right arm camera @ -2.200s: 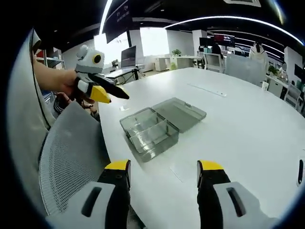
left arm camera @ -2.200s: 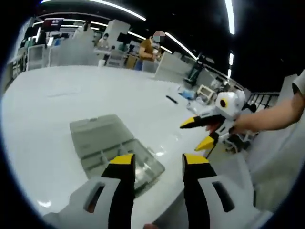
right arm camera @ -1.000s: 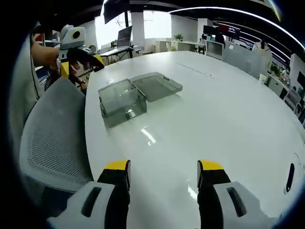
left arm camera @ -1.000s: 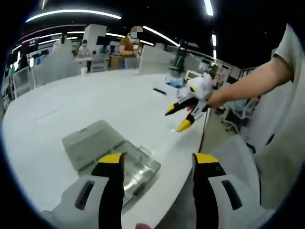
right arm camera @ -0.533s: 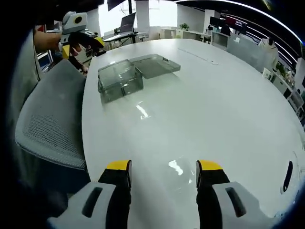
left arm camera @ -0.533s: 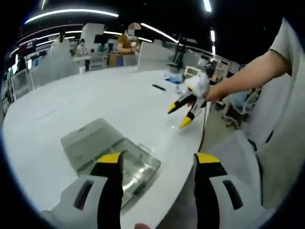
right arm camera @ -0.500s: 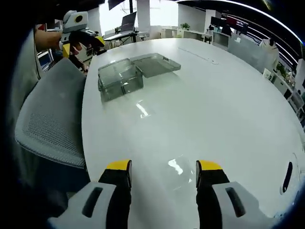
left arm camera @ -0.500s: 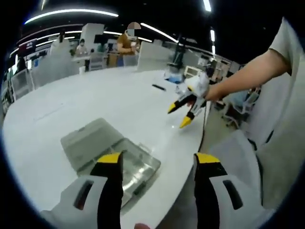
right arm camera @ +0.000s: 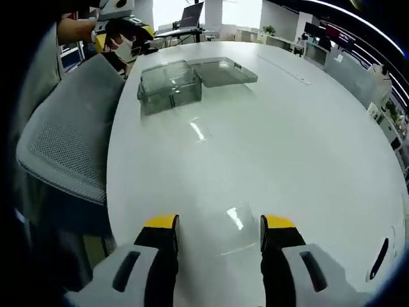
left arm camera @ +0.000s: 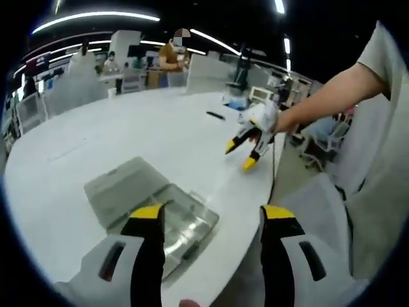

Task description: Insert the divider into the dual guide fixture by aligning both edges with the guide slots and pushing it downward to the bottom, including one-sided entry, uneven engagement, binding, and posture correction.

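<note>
The clear, thin rectangular plastic divider (right arm camera: 229, 230) is lying flat on the glossy white oval table (right arm camera: 307, 147), low in the right gripper view. It is sitting just ahead of and between the yellow tips of the right gripper (right arm camera: 218, 224), whose jaws are standing apart with nothing between them; whether the tips are touching the divider cannot be told.

The smoky transparent plastic guide fixture box (right arm camera: 170, 85) is standing near the table edge in the upper left of the right gripper view, well apart from the divider, with its hinged lid (right arm camera: 223, 70) lying open flat beside it. In the left gripper view the same box (left arm camera: 182, 220) is sitting lower centre, partly behind the left gripper (left arm camera: 213, 214), whose jaws are spread wide and holding nothing.

In the left gripper view, the right gripper (left arm camera: 241, 155) is appearing at centre right, over the table edge, held by a bare forearm (left arm camera: 326, 102). A grey mesh chair back (right arm camera: 67, 144) is standing at the left of the right gripper view, beside the table. A person in an orange top (left arm camera: 171, 56) is standing at the top of the left gripper view, beyond the table.
</note>
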Motion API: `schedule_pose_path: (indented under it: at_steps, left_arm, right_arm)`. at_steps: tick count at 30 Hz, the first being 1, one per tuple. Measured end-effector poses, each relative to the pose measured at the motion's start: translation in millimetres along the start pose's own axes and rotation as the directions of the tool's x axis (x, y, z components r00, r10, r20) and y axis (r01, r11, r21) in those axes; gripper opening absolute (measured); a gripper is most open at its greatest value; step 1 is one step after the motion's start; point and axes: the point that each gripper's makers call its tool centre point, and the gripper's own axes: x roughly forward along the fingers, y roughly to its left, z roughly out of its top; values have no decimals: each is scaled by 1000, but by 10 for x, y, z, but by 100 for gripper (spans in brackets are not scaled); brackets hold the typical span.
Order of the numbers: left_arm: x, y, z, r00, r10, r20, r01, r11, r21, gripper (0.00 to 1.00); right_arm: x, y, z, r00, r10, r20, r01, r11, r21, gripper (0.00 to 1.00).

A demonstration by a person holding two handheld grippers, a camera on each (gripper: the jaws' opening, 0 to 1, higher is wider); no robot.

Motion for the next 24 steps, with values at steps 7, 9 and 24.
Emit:
schedule_pose_path:
  at_steps: [7, 9, 24]
  left_arm:
    - [-2, -4, -6, 1000, 6, -4, -6, 1000, 7, 58]
    - [-2, 1, -8, 1000, 10, -4, -10, 1000, 3, 57]
    - [-3, 16, -10, 1000, 22, -2, -22, 1000, -9, 57]
  right_arm:
    - [21, -10, -24, 1000, 21, -20, -22, 999, -23, 45]
    - [29, -15, -52, 999, 28, -29, -28, 999, -26, 45]
    - [70, -42, -96, 995, 66, -81, -73, 994, -84, 42]
